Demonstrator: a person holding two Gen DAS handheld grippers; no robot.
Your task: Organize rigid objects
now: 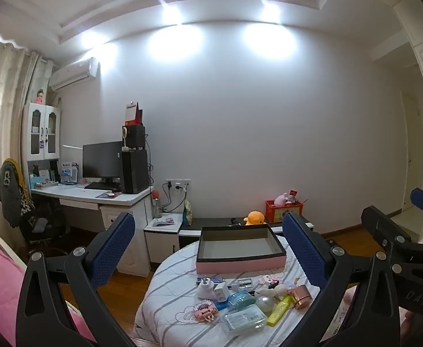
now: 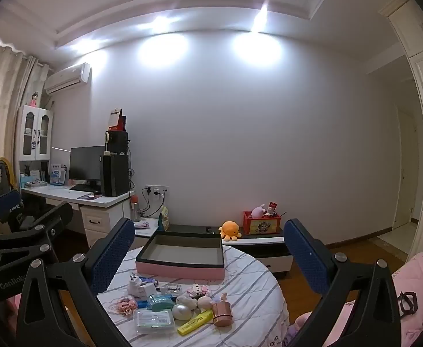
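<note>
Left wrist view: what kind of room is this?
Likely a bedroom or study at home: computer desk with monitor, wall air conditioner, and plush toys by a low cabinet.

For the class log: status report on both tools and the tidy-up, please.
Left tool open, right tool open, both empty. Box empty; small items loose on table. Path clear.

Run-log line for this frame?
left gripper: open | right gripper: open | pink shallow cardboard box: empty | small items: on striped round table
</note>
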